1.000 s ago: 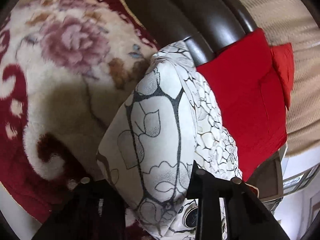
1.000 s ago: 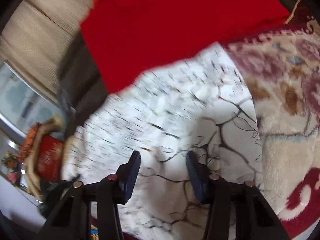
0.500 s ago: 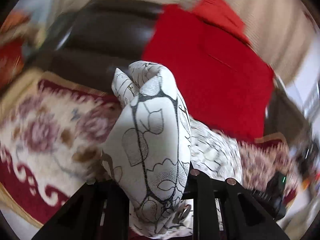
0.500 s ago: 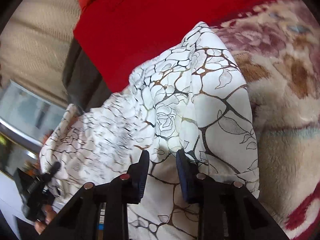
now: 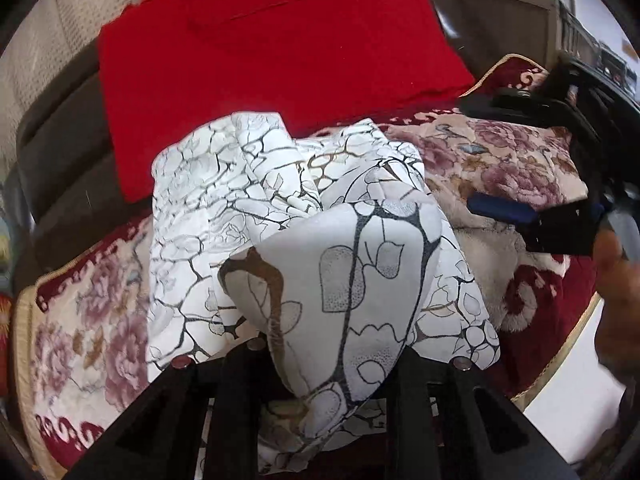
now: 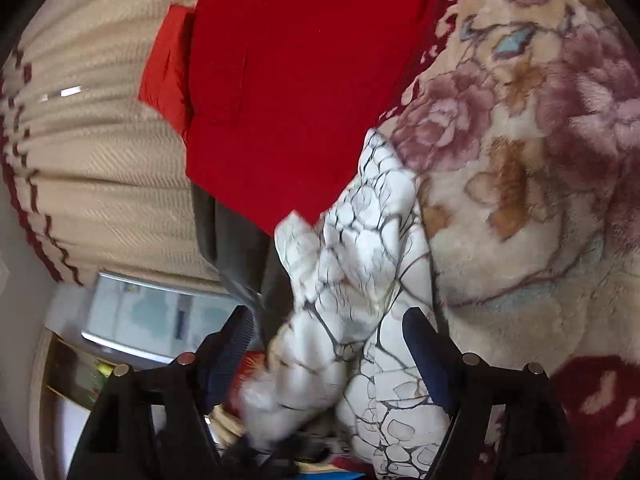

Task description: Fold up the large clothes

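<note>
Our right hand-held gripper has just let go, jaws spread around the white patterned garment; the left hand-held gripper clamps it. It lies bunched on the floral blanket, folding mostly ahead.

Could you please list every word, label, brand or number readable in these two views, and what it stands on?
None can be read.
White patterned garment: only drawn leaves and lines, no lettering.
Red cloth: plain.
Floral blanket: flowers only.
Clutter at the frame edges: too blurred to read.
</note>
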Motion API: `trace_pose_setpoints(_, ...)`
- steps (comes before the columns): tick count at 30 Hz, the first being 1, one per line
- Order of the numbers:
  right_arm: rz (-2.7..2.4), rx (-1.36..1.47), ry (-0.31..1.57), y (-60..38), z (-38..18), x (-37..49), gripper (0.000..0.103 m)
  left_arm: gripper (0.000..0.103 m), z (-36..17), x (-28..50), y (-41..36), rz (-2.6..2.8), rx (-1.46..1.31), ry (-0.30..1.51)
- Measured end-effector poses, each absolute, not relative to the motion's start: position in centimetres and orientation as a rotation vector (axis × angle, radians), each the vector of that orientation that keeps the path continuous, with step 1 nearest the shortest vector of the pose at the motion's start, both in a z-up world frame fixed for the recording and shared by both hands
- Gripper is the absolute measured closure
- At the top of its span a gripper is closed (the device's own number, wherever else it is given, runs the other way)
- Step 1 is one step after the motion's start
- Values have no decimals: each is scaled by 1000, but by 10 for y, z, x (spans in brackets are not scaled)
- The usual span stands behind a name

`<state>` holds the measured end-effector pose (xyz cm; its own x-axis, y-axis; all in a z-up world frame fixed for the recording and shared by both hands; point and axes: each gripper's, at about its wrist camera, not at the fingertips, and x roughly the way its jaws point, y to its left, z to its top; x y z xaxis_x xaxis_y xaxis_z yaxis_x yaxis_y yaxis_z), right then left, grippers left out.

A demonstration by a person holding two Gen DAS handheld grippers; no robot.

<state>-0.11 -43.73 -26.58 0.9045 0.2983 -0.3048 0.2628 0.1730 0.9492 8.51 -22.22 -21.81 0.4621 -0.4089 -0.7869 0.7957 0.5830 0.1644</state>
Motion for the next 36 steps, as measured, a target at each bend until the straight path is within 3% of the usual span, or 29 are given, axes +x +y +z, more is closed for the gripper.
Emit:
trace_pose_setpoints(11, 41, 1368, 675, -435, -265, 85, 23, 79, -207, 87, -212, -829, 532, 741)
trace_pose_setpoints(17, 58, 1333, 849, -421, -270, 153, 9, 79, -206, 84, -203, -872, 500, 697)
trace_pose_setpoints(23, 102, 1119, 991, -386, -263, 213, 10, 80, -207, 83, -198, -900, 489, 676)
trace_pose_setpoints(24, 95, 1023, 1027, -377, -259, 221, 21, 80, -206, 83, -197, -901, 484, 673)
trace_pose_setpoints(25, 93, 960, 1052, -371, -256, 226, 56, 80, -205, 83, -196, -902, 478, 667)
trace_pose_setpoints(26, 93, 881, 1082, -364, -254, 230, 73, 80, -204, 84, -196, -910, 472, 672)
trace_pose_setpoints(28, 90, 803, 1072, -357, -245, 232, 83, 80, -201, 83, -196, -919, 460, 666)
trace_pose_setpoints(36, 163, 827, 820, -381, -196, 203, 93, 81, -161, 86, -214, -979, 385, 660)
